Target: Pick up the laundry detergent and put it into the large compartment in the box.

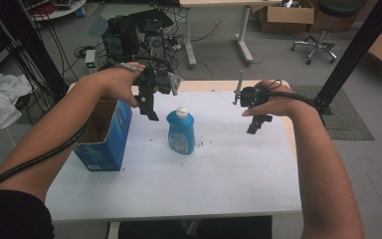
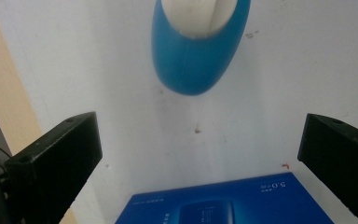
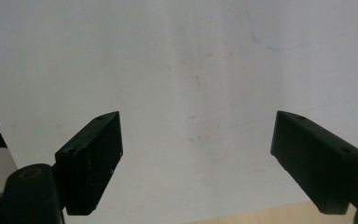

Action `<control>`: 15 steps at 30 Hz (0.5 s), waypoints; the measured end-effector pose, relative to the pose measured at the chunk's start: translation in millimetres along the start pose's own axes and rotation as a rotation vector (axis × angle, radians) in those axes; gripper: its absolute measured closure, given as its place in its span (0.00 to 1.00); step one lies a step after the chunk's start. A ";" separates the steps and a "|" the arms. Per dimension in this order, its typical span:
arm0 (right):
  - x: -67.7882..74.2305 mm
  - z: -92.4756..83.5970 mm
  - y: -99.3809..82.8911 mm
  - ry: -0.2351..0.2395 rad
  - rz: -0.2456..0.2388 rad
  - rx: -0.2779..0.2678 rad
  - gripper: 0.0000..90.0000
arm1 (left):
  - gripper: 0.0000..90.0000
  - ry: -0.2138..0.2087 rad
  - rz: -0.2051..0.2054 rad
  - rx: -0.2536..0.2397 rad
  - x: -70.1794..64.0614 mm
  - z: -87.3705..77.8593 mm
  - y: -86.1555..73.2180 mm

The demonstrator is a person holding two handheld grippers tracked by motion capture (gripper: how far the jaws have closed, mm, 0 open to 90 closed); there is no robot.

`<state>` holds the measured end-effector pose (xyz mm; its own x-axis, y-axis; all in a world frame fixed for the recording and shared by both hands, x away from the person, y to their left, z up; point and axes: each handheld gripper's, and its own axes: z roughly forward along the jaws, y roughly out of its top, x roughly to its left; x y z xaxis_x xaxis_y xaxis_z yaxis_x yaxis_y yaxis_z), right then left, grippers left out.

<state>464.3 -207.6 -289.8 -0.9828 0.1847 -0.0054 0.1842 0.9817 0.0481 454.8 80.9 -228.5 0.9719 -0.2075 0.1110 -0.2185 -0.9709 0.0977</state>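
Above the bottle (image 1: 181, 132), cut off in the left gripper view, both grippers' fingers spread, empty.

Blue box (image 2: 223, 200), left gripper view: white print near its upper right corner, approx. 1 o'clock from box centre, reads upside down as "5.0" plus small chars, illegible. Panel at box centre: tiny lines, unreadable. Blue bottle (image 1: 181, 133) label: too blurred to read.
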 end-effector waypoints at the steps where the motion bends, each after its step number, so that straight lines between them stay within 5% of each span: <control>1: 0.0 0.0 0.0 0.000 0.000 0.000 0.19 | 0.00 -0.002 0.008 -0.003 0.0 -1.0 1.0; 15: 0.5 3.5 -10.9 0.005 0.022 -0.023 0.19 | 0.00 -0.053 0.166 0.001 -0.8 1.5 26.8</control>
<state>461.8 -218.1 -293.9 -0.9785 0.2064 0.0005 0.2059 0.9760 0.0711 448.3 54.9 -227.5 0.9257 -0.3712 0.0729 -0.3764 -0.9229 0.0810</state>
